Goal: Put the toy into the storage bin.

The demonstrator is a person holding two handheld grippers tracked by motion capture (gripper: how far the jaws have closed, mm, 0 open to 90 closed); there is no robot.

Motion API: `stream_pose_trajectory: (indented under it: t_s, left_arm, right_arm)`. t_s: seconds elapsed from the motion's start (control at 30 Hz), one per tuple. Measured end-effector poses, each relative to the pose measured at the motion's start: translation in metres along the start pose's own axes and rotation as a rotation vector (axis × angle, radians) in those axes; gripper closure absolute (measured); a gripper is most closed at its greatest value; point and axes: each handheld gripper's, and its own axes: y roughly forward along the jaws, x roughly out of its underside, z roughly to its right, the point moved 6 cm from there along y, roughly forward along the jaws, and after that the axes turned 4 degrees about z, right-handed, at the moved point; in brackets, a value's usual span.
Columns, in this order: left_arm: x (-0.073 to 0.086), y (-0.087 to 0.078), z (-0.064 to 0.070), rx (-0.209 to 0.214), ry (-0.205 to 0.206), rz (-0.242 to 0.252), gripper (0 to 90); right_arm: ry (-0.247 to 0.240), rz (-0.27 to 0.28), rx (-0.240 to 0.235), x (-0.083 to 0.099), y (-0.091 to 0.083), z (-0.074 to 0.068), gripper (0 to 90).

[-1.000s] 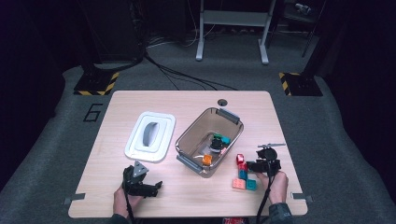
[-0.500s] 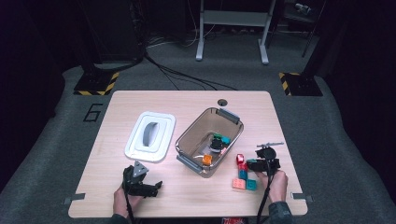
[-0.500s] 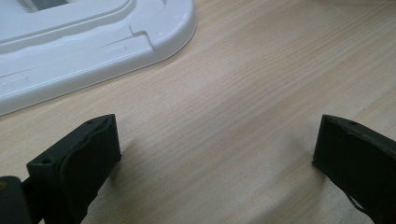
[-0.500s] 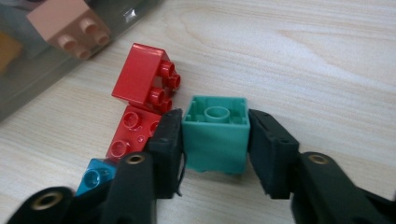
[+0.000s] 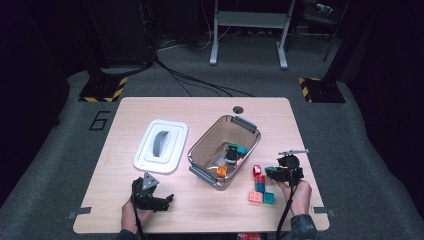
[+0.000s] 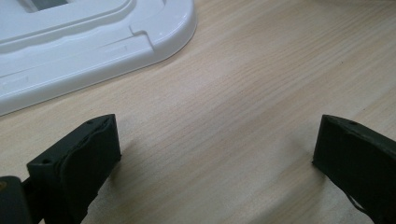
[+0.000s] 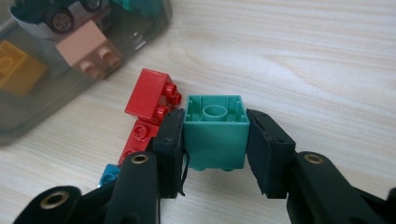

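The right gripper [image 7: 215,140] pinches a green block [image 7: 215,133] between its jaws, just beside the red blocks [image 7: 150,109]. The left gripper [image 6: 217,154], jaws spread, rests over bare table [image 6: 243,93] near the white lid [image 6: 93,42].

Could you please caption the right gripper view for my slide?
Right gripper clamps a teal brick beside red bricks.

A wooden table [image 5: 200,107] bears a white lid [image 5: 161,146], clear bin [image 5: 223,150] and loose bricks [image 5: 260,187]

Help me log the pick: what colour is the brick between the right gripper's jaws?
Teal green brick, clearest in the right gripper view, clamped by the right gripper.
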Motion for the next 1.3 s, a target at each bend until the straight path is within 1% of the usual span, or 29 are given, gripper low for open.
stream_pose_trajectory:
  t_s: [0.03,0.1,0.2,0.23,0.3,0.37,0.4,0.43,0.47,0.5,0.53,0.63,0.67,0.7,0.73,0.77,0.8,0.87,0.9,0.93,0.97,1.03,1.1,1.17,1.23,1.27,1.3]
  left_arm:
    - [0.000,0.000,0.000,0.000,0.000,0.000,0.4]
    - [0.000,0.000,0.000,0.000,0.000,0.000,0.5]
    - [0.000,0.000,0.000,-0.002,-0.001,0.002,0.6]
    - [0.000,0.000,0.000,0.000,0.000,0.002,0.7]
    - [0.000,0.000,0.000,-0.001,-0.002,0.002,0.7]
    - [0.000,0.000,0.000,-0.001,-0.002,0.002,0.7]
    - [0.000,0.000,0.000,-0.001,-0.002,0.002,0.7]
    - [0.000,0.000,0.000,0.000,-0.002,0.002,0.7]
    - [0.000,0.000,0.000,-0.001,-0.002,0.002,0.7]
    - [0.000,0.000,0.000,-0.001,-0.002,0.001,0.7]
    - [0.000,0.000,0.000,-0.001,-0.002,0.001,0.7]
    - [0.000,0.000,0.000,0.000,-0.002,0.001,0.6]
    - [0.000,0.000,0.000,0.000,-0.002,0.002,0.6]
    - [0.000,0.000,0.000,0.000,-0.002,0.001,0.6]
    - [0.000,0.000,0.000,0.000,-0.001,0.001,0.7]
    - [0.000,0.000,0.000,0.000,-0.002,0.001,0.6]
    - [0.000,0.000,0.000,0.000,-0.002,0.001,0.7]
    - [0.000,0.000,0.000,0.002,-0.004,0.001,0.7]
    - [0.000,0.000,0.000,0.000,-0.001,0.001,0.7]
    - [0.000,0.000,0.000,0.000,-0.002,0.001,0.7]
    - [0.000,0.000,0.000,0.000,-0.001,0.001,0.7]
    - [0.000,0.000,0.000,0.001,-0.001,0.002,0.7]
    - [0.000,0.000,0.000,-0.001,-0.002,0.002,0.7]
    - [0.000,0.000,0.000,-0.001,-0.002,0.002,0.7]
    - [0.000,0.000,0.000,0.000,-0.002,0.002,0.8]
    - [0.000,0.000,0.000,0.000,-0.002,0.002,0.8]
    - [0.000,0.000,0.000,0.001,0.000,0.001,0.7]
  right_arm:
    - [0.001,0.009,-0.005,-0.001,-0.002,0.001,58.7]
    - [0.022,0.014,-0.012,-0.002,-0.005,0.001,58.7]
    - [0.015,0.035,-0.023,-0.006,-0.009,0.002,58.7]
    - [0.022,0.036,-0.026,-0.007,-0.011,0.001,58.7]
    - [0.010,0.056,-0.033,-0.010,-0.014,0.001,58.7]
    - [0.014,0.060,-0.037,-0.012,-0.016,-0.001,58.7]
    - [-0.001,0.067,-0.042,-0.013,-0.016,0.000,58.7]
    - [0.007,0.070,-0.048,-0.014,-0.017,-0.001,58.7]
    - [-0.001,0.073,-0.048,-0.015,-0.017,-0.001,58.7]
    - [0.007,0.070,-0.051,-0.016,-0.018,-0.002,58.7]
    - [-0.005,0.073,-0.053,-0.017,-0.019,-0.001,58.7]
    - [-0.009,0.083,-0.061,-0.022,-0.021,-0.002,58.7]
    - [-0.002,0.091,-0.069,-0.025,-0.022,-0.002,58.7]
    - [-0.009,0.095,-0.073,-0.027,-0.024,-0.003,58.7]
    - [-0.024,0.102,-0.073,-0.029,-0.025,-0.002,58.7]
    - [-0.016,0.101,-0.073,-0.031,-0.026,-0.003,58.7]
    - [-0.019,0.105,-0.076,-0.032,-0.027,-0.004,58.7]
    - [-0.035,0.111,-0.072,-0.036,-0.030,-0.004,58.7]
    - [-0.034,0.114,-0.081,-0.038,-0.031,-0.005,58.7]
    - [-0.025,0.115,-0.080,-0.040,-0.033,-0.007,58.7]
    - [-0.045,0.123,-0.077,-0.043,-0.034,-0.006,58.8]
    - [-0.039,0.126,-0.079,-0.046,-0.037,-0.008,58.7]
    - [-0.047,0.140,-0.086,-0.050,-0.040,-0.009,58.7]
    - [-0.053,0.140,-0.084,-0.052,-0.042,-0.010,58.7]
    - [-0.052,0.142,-0.092,-0.054,-0.045,-0.012,58.7]
    - [-0.063,0.150,-0.093,-0.056,-0.045,-0.011,58.7]
    - [-0.058,0.144,-0.091,-0.057,-0.046,-0.012,58.7]
